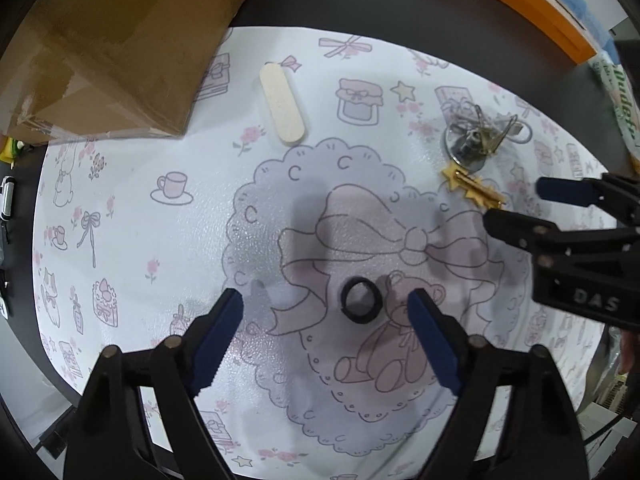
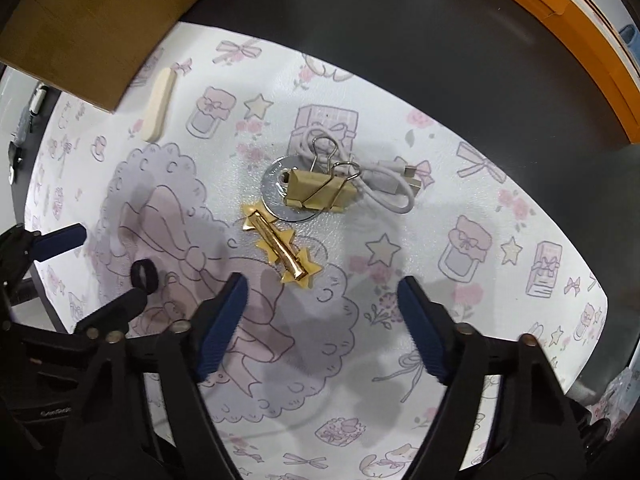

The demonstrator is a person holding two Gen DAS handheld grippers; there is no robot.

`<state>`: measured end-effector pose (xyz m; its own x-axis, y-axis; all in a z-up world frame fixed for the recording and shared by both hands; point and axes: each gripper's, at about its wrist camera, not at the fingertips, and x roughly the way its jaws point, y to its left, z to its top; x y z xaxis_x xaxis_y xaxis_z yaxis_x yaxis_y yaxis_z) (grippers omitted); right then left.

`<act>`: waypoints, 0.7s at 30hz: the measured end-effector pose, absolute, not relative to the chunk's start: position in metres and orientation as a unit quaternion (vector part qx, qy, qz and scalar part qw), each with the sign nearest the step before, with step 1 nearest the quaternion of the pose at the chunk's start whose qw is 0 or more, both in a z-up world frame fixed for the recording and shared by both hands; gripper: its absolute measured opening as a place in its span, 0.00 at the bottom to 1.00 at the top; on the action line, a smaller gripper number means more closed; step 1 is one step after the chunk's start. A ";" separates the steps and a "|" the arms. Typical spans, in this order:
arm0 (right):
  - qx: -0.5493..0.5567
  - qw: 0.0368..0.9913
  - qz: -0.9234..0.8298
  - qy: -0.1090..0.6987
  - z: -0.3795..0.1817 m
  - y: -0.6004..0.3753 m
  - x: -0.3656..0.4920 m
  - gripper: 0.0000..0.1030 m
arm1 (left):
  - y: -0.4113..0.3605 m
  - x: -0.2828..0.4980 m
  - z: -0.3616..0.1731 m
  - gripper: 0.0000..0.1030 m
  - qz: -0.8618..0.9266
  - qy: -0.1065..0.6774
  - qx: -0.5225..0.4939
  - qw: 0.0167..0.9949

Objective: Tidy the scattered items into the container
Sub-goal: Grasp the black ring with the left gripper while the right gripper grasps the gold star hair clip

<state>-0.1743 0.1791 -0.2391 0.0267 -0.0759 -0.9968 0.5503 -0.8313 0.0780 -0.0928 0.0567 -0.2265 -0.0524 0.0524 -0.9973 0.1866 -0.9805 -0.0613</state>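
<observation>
A small black ring [image 1: 360, 306] lies on the printed white mat [image 1: 160, 220]. My left gripper [image 1: 325, 298] points down at it, open, and the ring sits between the blue fingertips without touching them. A gold star hair clip [image 2: 280, 246] lies just ahead of my right gripper [image 2: 322, 282], which is open with its pads clear of the clip. In the left wrist view the right gripper [image 1: 514, 202] hovers beside the clip [image 1: 474, 188]. The left gripper [image 2: 110, 264] shows at the left edge of the right wrist view, by the ring [image 2: 144, 274].
A gold binder clip [image 2: 320, 192], a metal disc [image 2: 276, 196] and a coiled white cable [image 2: 384, 188] lie together beyond the hair clip. A cream oblong file [image 1: 282, 104] rests near a cardboard box [image 1: 112, 40]. An orange box [image 1: 516, 4] stands at the far right.
</observation>
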 end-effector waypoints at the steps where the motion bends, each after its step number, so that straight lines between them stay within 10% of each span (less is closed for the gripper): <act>1: 0.680 0.233 -0.673 0.174 -0.241 0.178 -0.175 0.63 | 0.058 -0.093 -0.227 0.74 -0.720 0.084 0.688 0.045; 11: 0.662 0.236 -0.669 0.241 -0.243 0.158 -0.169 0.37 | 0.069 -0.092 -0.241 0.42 -0.704 0.061 0.707 0.035; 21: 0.658 0.241 -0.666 0.257 -0.237 0.147 -0.162 0.14 | 0.072 -0.088 -0.241 0.31 -0.704 0.043 0.708 0.038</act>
<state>-0.1624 0.1468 -0.2368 -0.0191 0.0180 -0.9997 0.6587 -0.7519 -0.0261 -0.0880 0.0725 -0.2414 0.0055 0.0069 -1.0000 0.1145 -0.9934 -0.0063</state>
